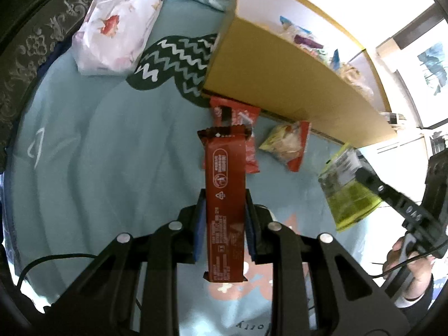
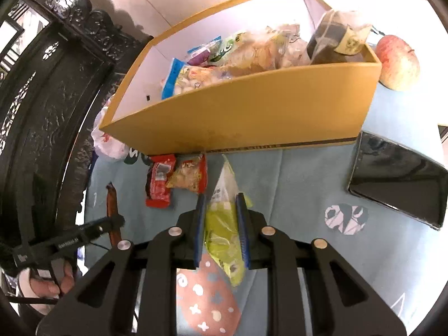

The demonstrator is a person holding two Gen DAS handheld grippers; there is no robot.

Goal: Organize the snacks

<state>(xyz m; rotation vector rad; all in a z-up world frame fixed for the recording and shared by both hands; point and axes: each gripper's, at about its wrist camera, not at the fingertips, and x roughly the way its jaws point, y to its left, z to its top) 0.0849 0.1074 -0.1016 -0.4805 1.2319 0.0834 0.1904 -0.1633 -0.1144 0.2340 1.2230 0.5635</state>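
The cardboard box [image 2: 252, 106] fills the upper frame, snacks already inside. Our left tool [image 1: 224, 224] clamps a brown snack bar [image 1: 225, 196]; our right tool [image 2: 219, 229] clamps a green snack bag [image 2: 224, 224]. We should carry both over the near wall before releasing.

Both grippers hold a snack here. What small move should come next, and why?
Probably carry the left gripper with its brown snack bar forward and up over the near wall of the cardboard box. The pads already clamp the bar, the box holds other snacks, and the right gripper likewise grips a green packet.
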